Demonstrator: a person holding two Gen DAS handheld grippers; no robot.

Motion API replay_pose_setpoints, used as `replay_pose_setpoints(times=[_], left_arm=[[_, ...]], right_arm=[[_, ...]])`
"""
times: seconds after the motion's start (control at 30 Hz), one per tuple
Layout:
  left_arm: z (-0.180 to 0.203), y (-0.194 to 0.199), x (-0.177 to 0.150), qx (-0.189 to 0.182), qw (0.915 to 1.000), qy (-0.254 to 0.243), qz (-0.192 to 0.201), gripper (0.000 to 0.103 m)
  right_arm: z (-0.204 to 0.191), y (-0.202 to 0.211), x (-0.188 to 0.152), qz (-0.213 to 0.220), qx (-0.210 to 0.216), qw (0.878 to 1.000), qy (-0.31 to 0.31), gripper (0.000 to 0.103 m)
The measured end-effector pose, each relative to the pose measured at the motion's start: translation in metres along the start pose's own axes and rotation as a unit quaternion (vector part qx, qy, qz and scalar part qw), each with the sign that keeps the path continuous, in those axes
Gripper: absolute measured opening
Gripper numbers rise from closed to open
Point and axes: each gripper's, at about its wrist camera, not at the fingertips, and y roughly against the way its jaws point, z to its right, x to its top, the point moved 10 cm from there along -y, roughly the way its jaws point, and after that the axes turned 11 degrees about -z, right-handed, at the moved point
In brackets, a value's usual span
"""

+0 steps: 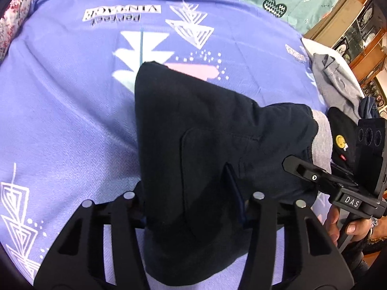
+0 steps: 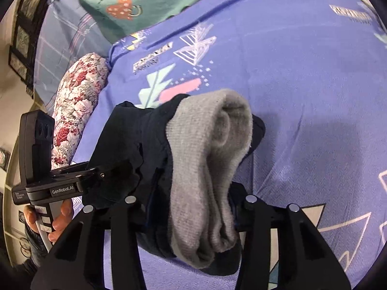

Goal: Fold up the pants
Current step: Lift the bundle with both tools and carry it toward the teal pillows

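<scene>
The dark pants [image 1: 193,130] hang bunched over the purple bedsheet [image 1: 60,101], grey lining [image 2: 208,169] exposed at the waistband. The left gripper [image 1: 193,203] is clamped on the pocket side; the right gripper [image 2: 191,205] is clamped on the waistband. Beyond the far pants edge the bedsheet lies bare. A floral pillow [image 2: 77,111] borders the bedsheet's edge.

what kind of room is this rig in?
Most likely a home bedroom. The dark pants lie on a bed with a printed purple bedsheet, a floral bolster sits beside it, and a wooden display cabinet stands at the edge.
</scene>
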Motion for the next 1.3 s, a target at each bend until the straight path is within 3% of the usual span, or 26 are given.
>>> replay_pose_setpoints(times=[0.13, 0.17, 0.23, 0.33, 0.5, 0.7, 0.87, 1.0, 1.17, 1.23, 1.3], left_arm=[[0.000, 0.023, 0.007, -0.011, 0.9998, 0.007, 0.016, 0.049], [0.001, 0.032, 0.011, -0.016, 0.9996, 0.007, 0.023, 0.044], [0.009, 0.050, 0.019, -0.025, 0.9986, -0.005, 0.046, 0.042], [0.017, 0.087, 0.040, -0.003, 0.9947, -0.030, 0.098, 0.042], [0.017, 0.128, 0.103, 0.008, 0.9874, -0.048, 0.151, 0.042], [-0.007, 0.145, 0.218, 0.051, 0.9759, -0.042, 0.208, 0.042], [-0.041, 0.123, 0.310, 0.083, 0.9719, -0.024, 0.219, 0.042], [-0.065, 0.094, 0.364, 0.107, 0.9723, -0.023, 0.207, 0.041], [-0.100, 0.046, 0.407, 0.083, 0.9761, 0.003, 0.201, 0.040], [-0.116, 0.022, 0.414, 0.085, 0.9779, 0.018, 0.190, 0.040], [-0.137, -0.003, 0.415, 0.113, 0.9772, 0.040, 0.175, 0.044]], right_arm=[[-0.025, 0.021, 0.019, 0.024, -0.011, 0.999, 0.043, 0.046], [-0.031, 0.026, 0.025, 0.031, -0.017, 0.998, 0.054, 0.046], [-0.045, 0.037, 0.041, 0.046, -0.022, 0.996, 0.078, 0.046], [-0.064, 0.051, 0.069, 0.068, -0.025, 0.992, 0.106, 0.046], [-0.082, 0.059, 0.127, 0.101, -0.034, 0.985, 0.135, 0.046], [-0.100, 0.054, 0.239, 0.149, -0.062, 0.972, 0.168, 0.046], [-0.093, 0.006, 0.346, 0.153, -0.078, 0.967, 0.188, 0.046], [-0.075, -0.044, 0.405, 0.139, -0.082, 0.970, 0.183, 0.046], [-0.046, -0.098, 0.443, 0.123, -0.081, 0.975, 0.167, 0.046], [-0.030, -0.118, 0.450, 0.111, -0.093, 0.976, 0.161, 0.046], [-0.013, -0.135, 0.453, 0.094, -0.109, 0.978, 0.149, 0.048]])
